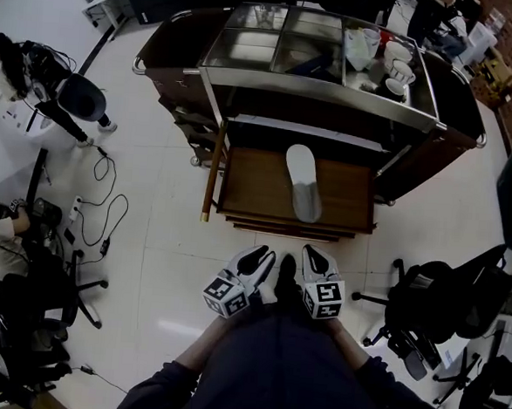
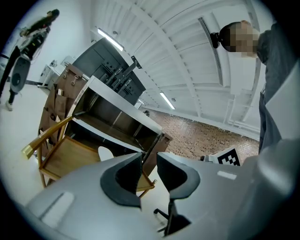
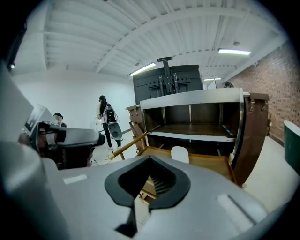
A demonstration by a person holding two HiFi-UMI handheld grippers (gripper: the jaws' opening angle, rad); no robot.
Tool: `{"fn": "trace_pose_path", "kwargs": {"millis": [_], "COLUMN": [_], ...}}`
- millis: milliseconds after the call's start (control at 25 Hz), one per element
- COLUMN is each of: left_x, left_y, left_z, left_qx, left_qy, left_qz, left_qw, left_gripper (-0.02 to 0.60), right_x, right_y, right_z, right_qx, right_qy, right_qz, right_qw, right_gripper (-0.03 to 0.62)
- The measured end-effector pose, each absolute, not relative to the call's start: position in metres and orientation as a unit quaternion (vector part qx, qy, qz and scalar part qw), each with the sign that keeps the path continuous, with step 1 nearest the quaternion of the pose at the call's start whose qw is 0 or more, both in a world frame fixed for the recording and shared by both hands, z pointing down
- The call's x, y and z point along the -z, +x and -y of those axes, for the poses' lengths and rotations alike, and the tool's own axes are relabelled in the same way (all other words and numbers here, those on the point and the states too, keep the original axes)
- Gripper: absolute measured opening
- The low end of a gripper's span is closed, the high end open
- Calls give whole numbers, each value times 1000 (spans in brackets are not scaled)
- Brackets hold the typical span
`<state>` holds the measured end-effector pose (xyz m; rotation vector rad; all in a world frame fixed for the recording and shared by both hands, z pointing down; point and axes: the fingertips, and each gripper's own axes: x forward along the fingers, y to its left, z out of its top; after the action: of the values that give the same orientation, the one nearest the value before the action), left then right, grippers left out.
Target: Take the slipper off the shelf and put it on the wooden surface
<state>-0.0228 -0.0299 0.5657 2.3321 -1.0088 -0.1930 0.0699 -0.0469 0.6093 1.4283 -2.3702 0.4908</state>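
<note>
White slipper [image 1: 303,182] lies lengthwise on the wooden surface [image 1: 255,187], dead ahead. Right gripper [image 1: 316,251] is nearer, shut and empty. Left gripper [image 1: 260,255] is slightly parted and empty.

No words, brands or numbers can be read. Only coded black-and-white square markers [image 1: 323,297] show, on the left gripper [image 1: 254,260] and right gripper [image 1: 315,256], at six o'clock in the head view.

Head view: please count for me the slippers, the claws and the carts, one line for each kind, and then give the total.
slipper: 1
claws: 2 (left claw, right claw)
cart: 1
Total: 4
</note>
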Motion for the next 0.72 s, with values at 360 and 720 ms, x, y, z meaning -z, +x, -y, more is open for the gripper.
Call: {"fn": "trace_pose_path", "kwargs": {"millis": [360, 720], "left_x": [-564, -563], "left_y": [-30, -36], "left_z": [-43, -82], "left_qx": [74, 74], "left_qy": [888, 893], "left_qz": [344, 337], "left_qw": [296, 288], "left_gripper": [110, 106], "right_x": [-607, -603], "right_y": [64, 63], "right_z": [-43, -86], "right_qx": [-161, -151], "right_qy": [527, 543], "right_qz": [814, 806], "right_qw": [184, 182], "right_gripper": [0, 0]}}
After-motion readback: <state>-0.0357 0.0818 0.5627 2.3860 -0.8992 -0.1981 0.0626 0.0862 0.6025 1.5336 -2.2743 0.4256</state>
